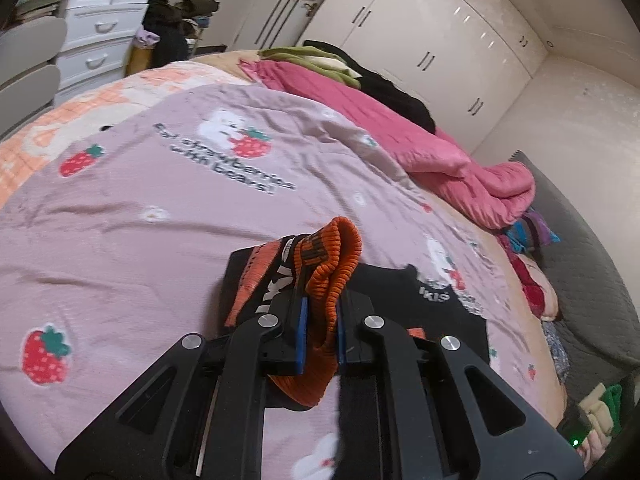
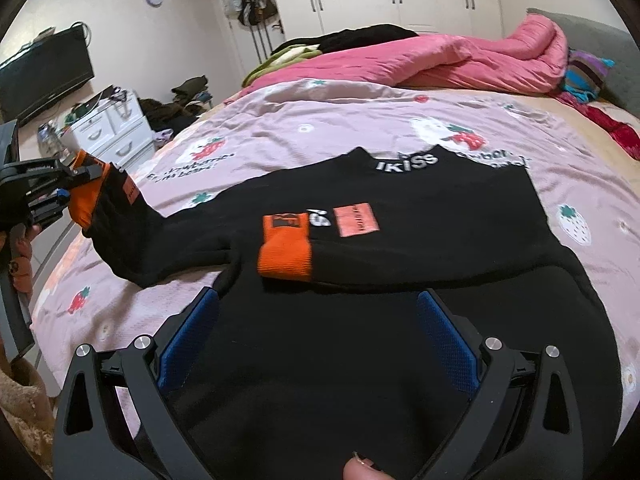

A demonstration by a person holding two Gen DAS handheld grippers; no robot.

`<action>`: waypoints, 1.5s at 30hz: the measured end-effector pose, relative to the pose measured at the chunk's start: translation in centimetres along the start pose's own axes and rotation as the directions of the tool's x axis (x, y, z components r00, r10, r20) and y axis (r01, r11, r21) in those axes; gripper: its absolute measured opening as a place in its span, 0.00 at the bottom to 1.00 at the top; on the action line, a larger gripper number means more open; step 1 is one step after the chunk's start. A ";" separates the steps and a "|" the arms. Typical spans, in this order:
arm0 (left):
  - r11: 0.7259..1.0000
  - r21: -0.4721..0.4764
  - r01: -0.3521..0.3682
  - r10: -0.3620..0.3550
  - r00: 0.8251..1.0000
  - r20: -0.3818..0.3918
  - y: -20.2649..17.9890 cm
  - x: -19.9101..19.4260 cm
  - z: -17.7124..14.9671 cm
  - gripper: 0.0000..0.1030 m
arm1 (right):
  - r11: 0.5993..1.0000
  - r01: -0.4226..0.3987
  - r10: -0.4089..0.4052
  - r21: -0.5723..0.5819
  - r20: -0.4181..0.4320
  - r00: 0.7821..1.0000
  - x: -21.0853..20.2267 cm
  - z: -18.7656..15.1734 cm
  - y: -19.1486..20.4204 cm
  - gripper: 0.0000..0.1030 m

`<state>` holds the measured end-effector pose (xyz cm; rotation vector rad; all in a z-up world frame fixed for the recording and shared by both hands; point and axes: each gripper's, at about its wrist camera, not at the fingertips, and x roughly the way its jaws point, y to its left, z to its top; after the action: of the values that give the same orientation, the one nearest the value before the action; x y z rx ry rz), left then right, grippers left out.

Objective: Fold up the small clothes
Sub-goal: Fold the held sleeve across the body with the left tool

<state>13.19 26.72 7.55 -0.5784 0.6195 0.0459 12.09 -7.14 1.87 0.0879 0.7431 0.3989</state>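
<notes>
A small black sweater (image 2: 400, 200) with orange cuffs and white lettering at the collar lies flat on the pink strawberry bedspread (image 2: 320, 128). One sleeve is folded across its chest, its orange cuff (image 2: 285, 254) lying near the middle. My left gripper (image 1: 320, 320) is shut on the other sleeve's orange cuff (image 1: 332, 264) and holds it lifted off the bed; it also shows at the left of the right wrist view (image 2: 80, 184). My right gripper (image 2: 318, 320) is open and empty, low over the sweater's lower body.
A rumpled pink quilt (image 2: 460, 56) and dark and green clothes (image 2: 348, 38) lie along the bed's far side. White drawers (image 2: 116, 128) and a TV (image 2: 44, 68) stand left of the bed. Wardrobes (image 1: 440, 32) line the wall.
</notes>
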 end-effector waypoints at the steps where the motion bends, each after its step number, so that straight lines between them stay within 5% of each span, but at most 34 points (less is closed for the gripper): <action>1: 1.000 0.006 0.007 -0.007 1.000 -0.003 -0.5 0.2 0.0 0.04 | 1.000 0.007 -0.007 0.007 0.003 1.000 -0.2 0.0 -0.4 0.96; 28: 0.975 0.132 0.179 -0.165 0.980 -0.113 -11.2 4.7 -3.7 0.04 | 0.968 0.090 -0.109 0.232 0.069 0.992 -4.3 -0.8 -10.8 0.96; 45: 0.958 0.192 0.212 -0.179 0.968 -0.176 -14.6 7.4 -5.7 0.04 | 0.945 0.101 -0.130 0.310 0.075 0.989 -4.3 -1.8 -14.6 0.96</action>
<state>19.23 10.50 6.85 -0.4383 0.7070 -0.2516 12.72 -22.36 0.16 0.3510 0.7081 0.1635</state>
